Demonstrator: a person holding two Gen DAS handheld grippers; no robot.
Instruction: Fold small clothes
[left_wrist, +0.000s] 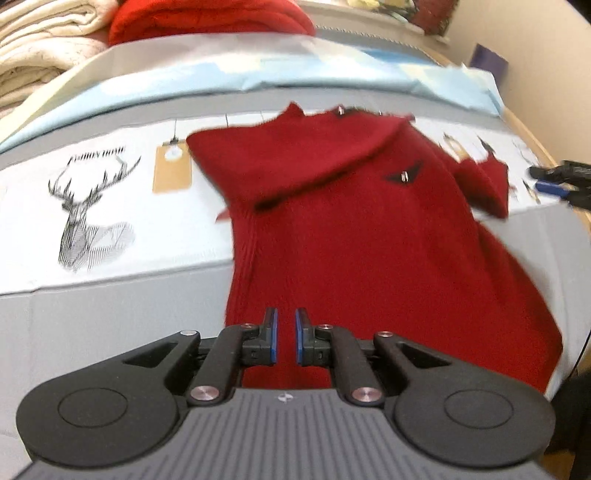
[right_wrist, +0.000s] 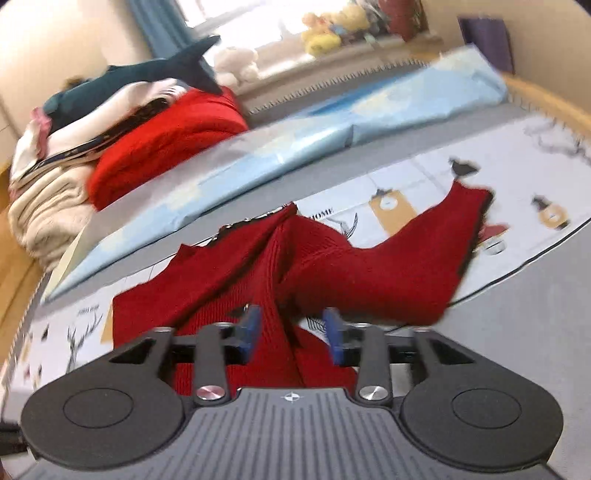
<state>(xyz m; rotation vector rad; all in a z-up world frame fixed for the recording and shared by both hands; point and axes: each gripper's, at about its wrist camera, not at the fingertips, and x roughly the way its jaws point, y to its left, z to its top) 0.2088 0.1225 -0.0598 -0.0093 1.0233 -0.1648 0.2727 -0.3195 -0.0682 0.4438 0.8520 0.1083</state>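
- The red sweater (left_wrist: 362, 236) lies spread on the printed sheet (left_wrist: 110, 206), one sleeve folded over its chest.
- The left gripper (left_wrist: 286, 334) hangs over the hem, nearly closed, empty.
- The right gripper (right_wrist: 293, 332) stands parted above the sweater (right_wrist: 258, 266), gripping nothing.

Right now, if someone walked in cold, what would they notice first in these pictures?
A dark red sweater sprawls over the bed cover printed with a deer, one sleeve flung outward. Behind it, a pile of bedding carries a bright red blanket and a toy shark.
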